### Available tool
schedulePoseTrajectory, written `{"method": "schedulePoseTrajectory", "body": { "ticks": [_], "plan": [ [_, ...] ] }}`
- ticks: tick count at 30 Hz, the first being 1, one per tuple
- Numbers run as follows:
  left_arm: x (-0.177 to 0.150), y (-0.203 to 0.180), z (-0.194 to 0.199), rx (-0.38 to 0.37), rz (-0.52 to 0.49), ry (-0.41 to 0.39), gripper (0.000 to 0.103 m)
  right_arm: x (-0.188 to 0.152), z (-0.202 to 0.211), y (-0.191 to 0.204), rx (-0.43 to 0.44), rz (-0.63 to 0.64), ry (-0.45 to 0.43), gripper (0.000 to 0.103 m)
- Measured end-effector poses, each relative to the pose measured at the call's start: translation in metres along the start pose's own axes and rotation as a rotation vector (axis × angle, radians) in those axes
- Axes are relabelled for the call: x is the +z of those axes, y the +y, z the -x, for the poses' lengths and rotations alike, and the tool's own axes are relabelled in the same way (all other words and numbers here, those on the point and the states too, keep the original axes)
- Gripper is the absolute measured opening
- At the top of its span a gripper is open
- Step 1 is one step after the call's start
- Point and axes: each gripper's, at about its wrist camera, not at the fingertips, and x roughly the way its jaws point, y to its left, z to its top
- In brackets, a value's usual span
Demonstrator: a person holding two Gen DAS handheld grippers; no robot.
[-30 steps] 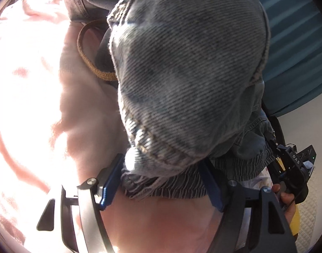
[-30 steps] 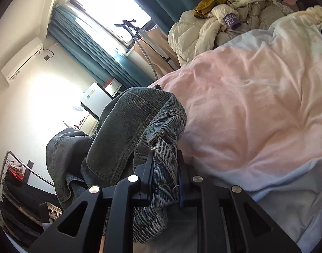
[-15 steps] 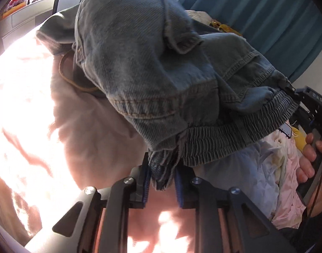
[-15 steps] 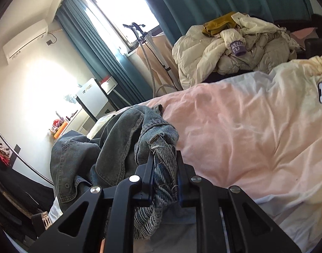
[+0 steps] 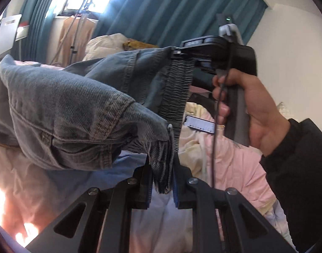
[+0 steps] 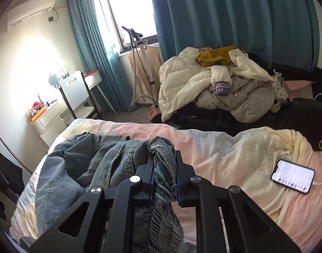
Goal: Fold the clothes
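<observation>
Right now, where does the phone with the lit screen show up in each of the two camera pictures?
Left wrist view: the phone lies right of centre on the pink bedding, partly hidden behind the denim jacket and the hand on the right tool.
Right wrist view: the phone lies at the lower right on the bedding, screen up.
Shared landmark: the heap of cream coats before the teal curtain.

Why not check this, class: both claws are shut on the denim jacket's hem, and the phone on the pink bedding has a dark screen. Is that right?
One detail is wrong. The phone lies on the pink bedding with its screen lit, as the right wrist view shows. The left claw and right claw are indeed shut on the denim jacket hem.
</observation>
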Motion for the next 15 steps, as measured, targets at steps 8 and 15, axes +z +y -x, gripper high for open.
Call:
{"method": "schedulePoseTrajectory", "body": {
  "ticks": [8,15],
  "plan": [
    [-0.015,0.015,-0.019,-0.052,-0.058,0.1,0.015,0.004,-0.06,-0.057,-0.09,0.123,0.086,0.014],
    [-0.044,0.053,-0.091,-0.06,-0.06,0.219,0.015,-0.042,-0.149,-0.115,-0.058,0.086,0.155,0.014]
  ]
}}
